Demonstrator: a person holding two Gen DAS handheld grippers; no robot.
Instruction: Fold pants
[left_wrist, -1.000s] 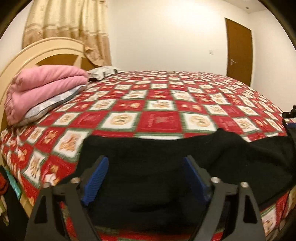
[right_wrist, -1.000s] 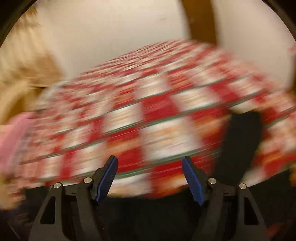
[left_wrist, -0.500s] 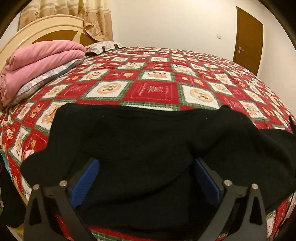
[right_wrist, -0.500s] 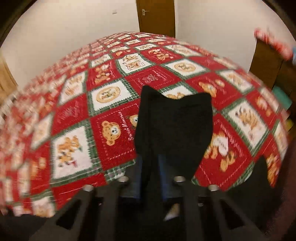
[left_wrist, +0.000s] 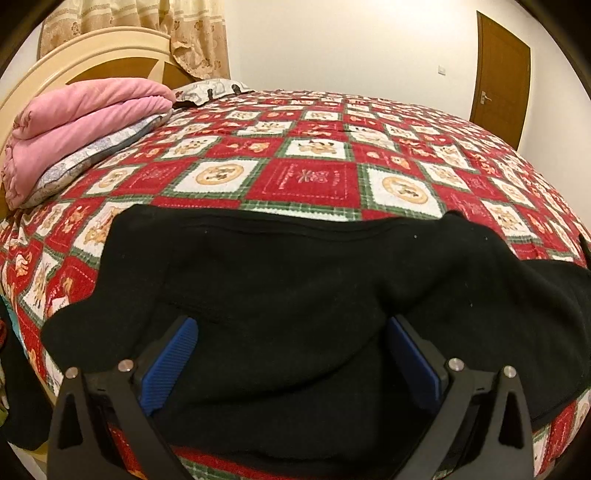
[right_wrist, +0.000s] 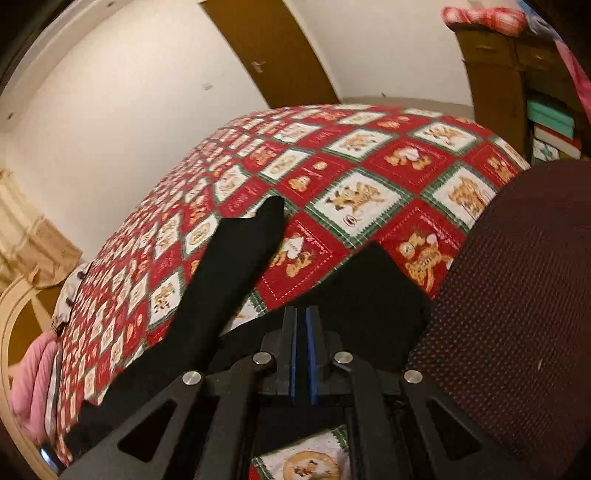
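The bed is covered by a red patchwork quilt, and the black pants are spread along its near edge. Since a second ago the right gripper has been swung to the far leg and its fingers closed; cloth between them cannot be confirmed. The left gripper has been lowered over the waist end, fingers wide apart. A fold is judged imminent.

The pants are seen as plain black. The quilt is patterned in red, white and green squares with teddy bears. A pink blanket and blue-padded black jaws are shown.
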